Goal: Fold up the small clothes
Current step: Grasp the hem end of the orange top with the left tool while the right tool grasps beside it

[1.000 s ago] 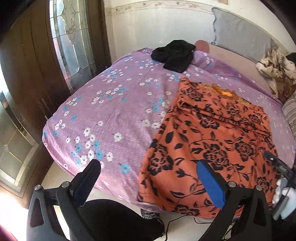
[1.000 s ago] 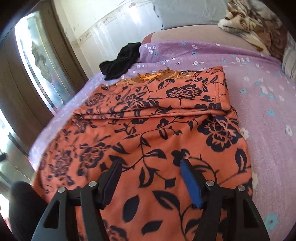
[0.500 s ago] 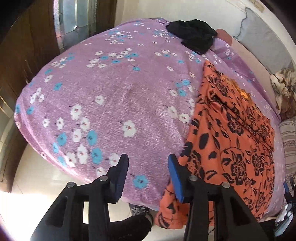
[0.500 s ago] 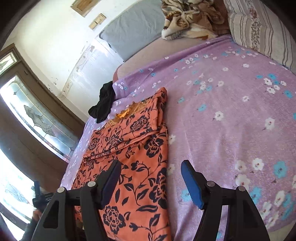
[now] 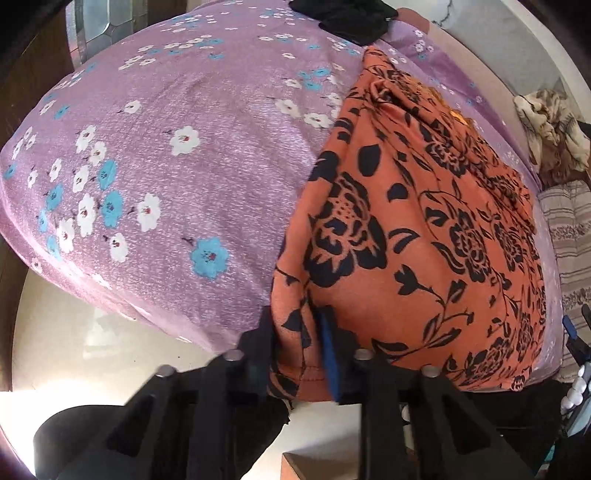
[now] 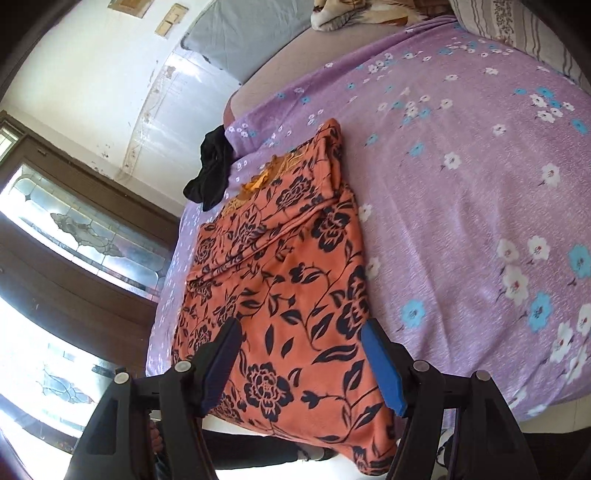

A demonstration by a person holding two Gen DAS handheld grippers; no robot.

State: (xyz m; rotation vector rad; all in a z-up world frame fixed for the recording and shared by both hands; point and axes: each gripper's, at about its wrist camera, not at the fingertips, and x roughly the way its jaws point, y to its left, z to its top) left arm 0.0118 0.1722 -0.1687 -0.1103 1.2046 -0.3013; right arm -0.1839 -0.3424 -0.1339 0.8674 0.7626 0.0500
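At the near edge of the bed point(image 5: 155, 206), the left gripper point(image 5: 295, 343) has just been closing its jaws, and they now pinch the near left corner of the orange floral garment point(image 5: 424, 236), where the hem hangs over the bed's edge; the cloth bunches between the black pad and the blue one. The right gripper point(image 6: 301, 365) hangs over the garment's near right corner with its fingers spread wide, the cloth lying flat below and between them, not pinched. The garment point(image 6: 280, 288) lies lengthwise on the purple flowered sheet point(image 6: 480, 206), running from the near edge toward the far end of the bed, with a folded ridge across its far part. Past its far end, near the far left corner of the bed, a crumpled black garment point(image 6: 210, 173) lies on the sheet, close to the orange one. Farther on, a grey pillow point(image 6: 251, 33) leans at the head of the bed, and a patterned blanket point(image 5: 550, 129) sits bundled toward the far right corner, beside a striped pillow point(image 5: 570, 236).
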